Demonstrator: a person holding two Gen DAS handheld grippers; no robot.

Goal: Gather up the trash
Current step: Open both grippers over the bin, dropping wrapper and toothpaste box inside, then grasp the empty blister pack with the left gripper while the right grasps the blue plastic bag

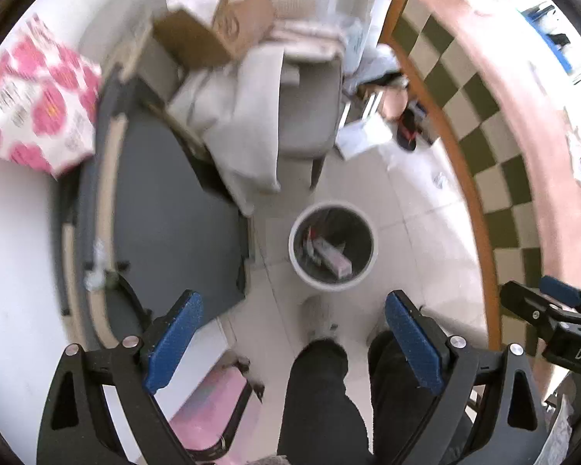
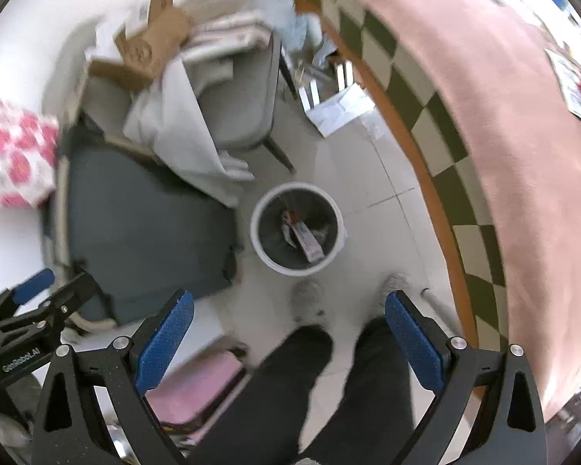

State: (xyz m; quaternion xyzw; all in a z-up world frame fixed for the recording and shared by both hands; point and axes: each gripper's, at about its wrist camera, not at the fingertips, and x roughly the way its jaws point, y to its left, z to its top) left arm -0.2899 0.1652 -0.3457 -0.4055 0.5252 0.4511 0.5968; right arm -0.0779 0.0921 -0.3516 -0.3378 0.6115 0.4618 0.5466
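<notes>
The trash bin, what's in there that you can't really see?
- Trash bin: both wrist views are blurred; only a pale pinkish box and something red show. The dark inside hides the rest.
- Printing on the box: too small and blurred in the right wrist view.
- Bin's outside and base: hidden, seen from straight above.

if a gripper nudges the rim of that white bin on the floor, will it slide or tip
The white bin looks like thin plastic, holding only a few scraps including a pink box, so it is probably light. On the smooth tiled floor it would likely slide. A push high on the rim might tip it, since little weighs it down.
</notes>
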